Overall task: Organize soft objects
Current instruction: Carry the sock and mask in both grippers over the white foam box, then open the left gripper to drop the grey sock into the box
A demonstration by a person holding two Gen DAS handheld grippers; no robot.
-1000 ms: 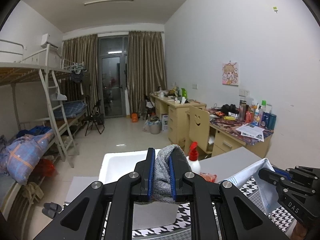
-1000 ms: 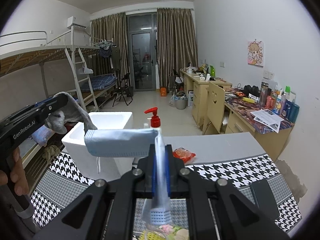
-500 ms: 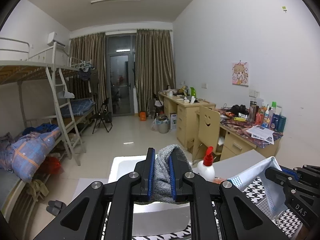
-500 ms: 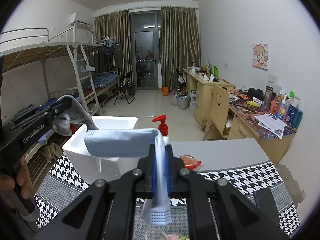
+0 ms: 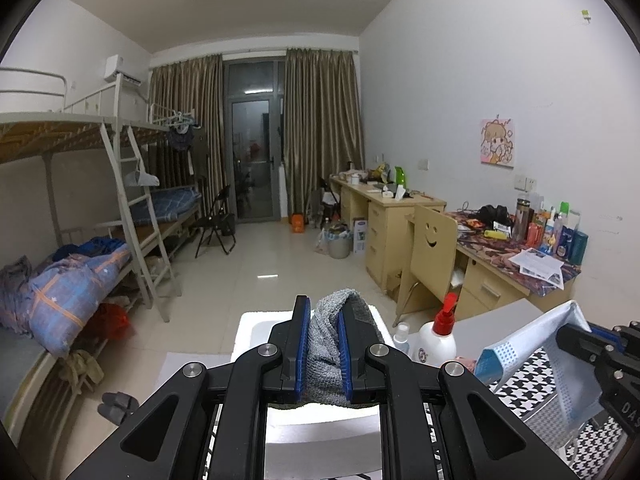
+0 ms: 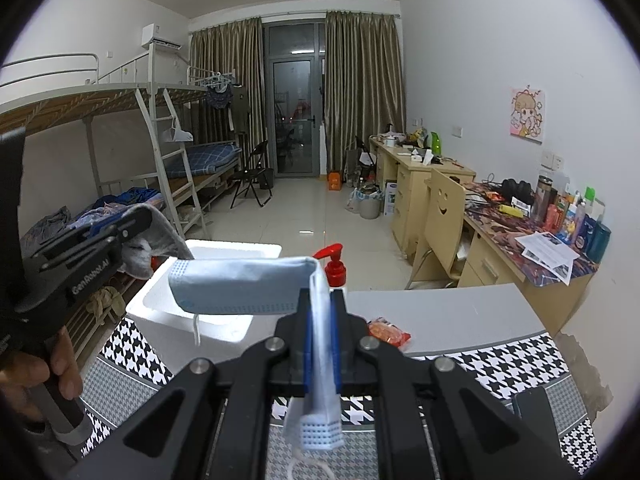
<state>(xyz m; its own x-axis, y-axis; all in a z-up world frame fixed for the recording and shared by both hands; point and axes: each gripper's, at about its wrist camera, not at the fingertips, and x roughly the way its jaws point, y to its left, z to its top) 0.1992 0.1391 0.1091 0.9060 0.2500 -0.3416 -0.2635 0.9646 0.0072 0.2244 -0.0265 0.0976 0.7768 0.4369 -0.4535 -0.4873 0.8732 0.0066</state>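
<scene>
Left gripper (image 5: 323,350) jaws clenched on a grey knit cloth (image 5: 329,344), pinched mid-fold, with the top bulging above the pads and the rest hanging below. Right gripper (image 6: 322,344) jaws clenched on a blue face mask (image 6: 244,290), caught by one short end only; most of the mask juts out sideways to the left of the jaws, a pleated corner hangs below them, and an ear loop dangles free. Both items are held in the air, neither is in the white foam box (image 6: 224,322) yet. The box sits just ahead of and below the left jaws, and ahead-left of the right jaws. Risks, as I read it: the mask grip is thin and off-centre, so it could slip out during the carry or catch the box rim and fold outside on release. The dangling loop could catch on the red pump bottle (image 6: 335,268) just ahead of the right jaws and tip it. The cloth may cling to the pads when the left jaws part and drape over the box wall. Both grippers head for the same box, so they could collide. The orange packet (image 6: 388,332) on the desk (image 6: 460,312) sits ahead-right, probably out of the path.
</scene>
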